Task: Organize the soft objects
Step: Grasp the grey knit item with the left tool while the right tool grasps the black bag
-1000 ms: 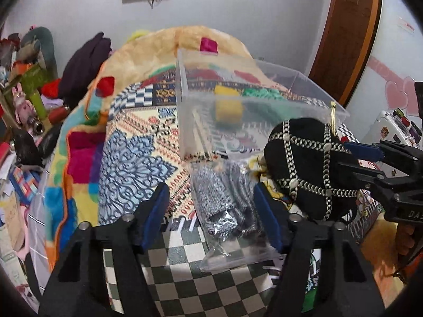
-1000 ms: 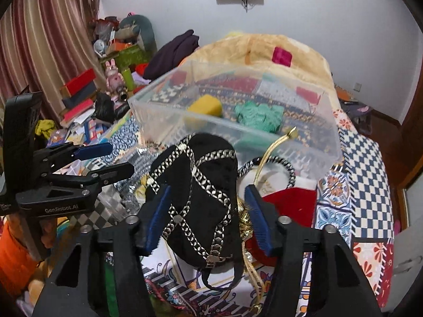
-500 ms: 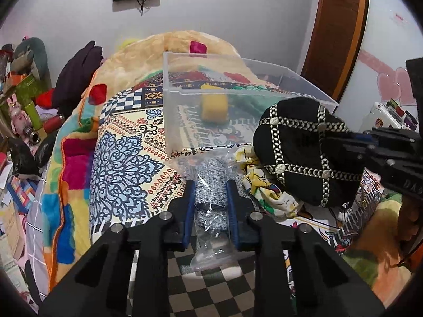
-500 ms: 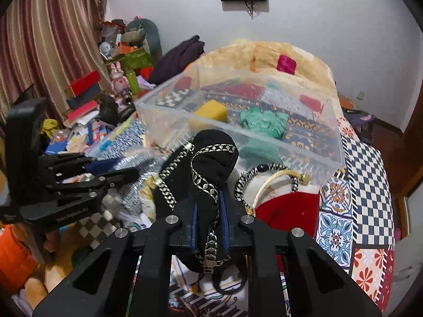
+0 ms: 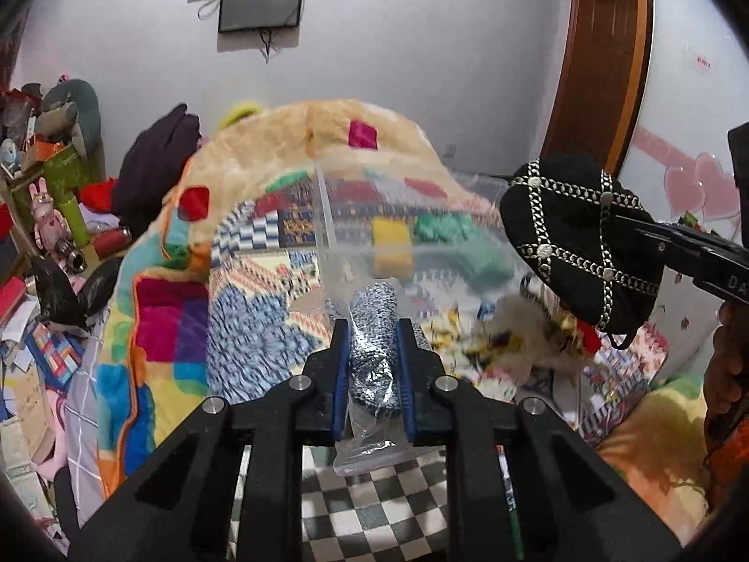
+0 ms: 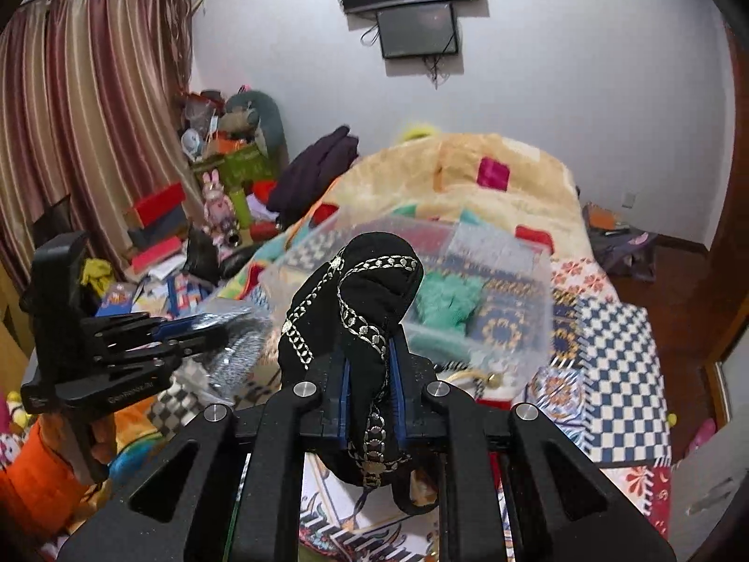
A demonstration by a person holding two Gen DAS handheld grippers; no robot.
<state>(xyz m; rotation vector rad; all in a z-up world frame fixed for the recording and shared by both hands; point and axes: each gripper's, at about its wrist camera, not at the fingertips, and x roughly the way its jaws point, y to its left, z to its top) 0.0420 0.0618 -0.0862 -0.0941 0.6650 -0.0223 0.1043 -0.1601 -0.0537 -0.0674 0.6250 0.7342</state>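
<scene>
My left gripper point(image 5: 373, 337) is shut on a clear plastic bag of grey-speckled fabric point(image 5: 372, 351), lifted above the bed. My right gripper point(image 6: 368, 365) is shut on a black hat with silver chain trim point(image 6: 356, 309), also lifted. That hat shows at the right of the left wrist view point(image 5: 580, 239). A clear plastic bin point(image 6: 524, 276) sits ahead on the bed, holding a yellow sponge point(image 5: 392, 246) and a green knit item point(image 6: 444, 302). The left gripper with its bag shows at the left of the right wrist view point(image 6: 206, 332).
A patterned blanket point(image 5: 253, 309) covers the bed. A red item with a gold cord point(image 6: 487, 386) lies in front of the bin. Cluttered boxes and toys point(image 6: 210, 215) stand at the left by the curtain. A wooden door point(image 5: 604, 61) is at the right.
Both grippers went from open to shut, the left on the bagged fabric and the right on the black hat. Both have since lifted their items off the bed toward the bin.
</scene>
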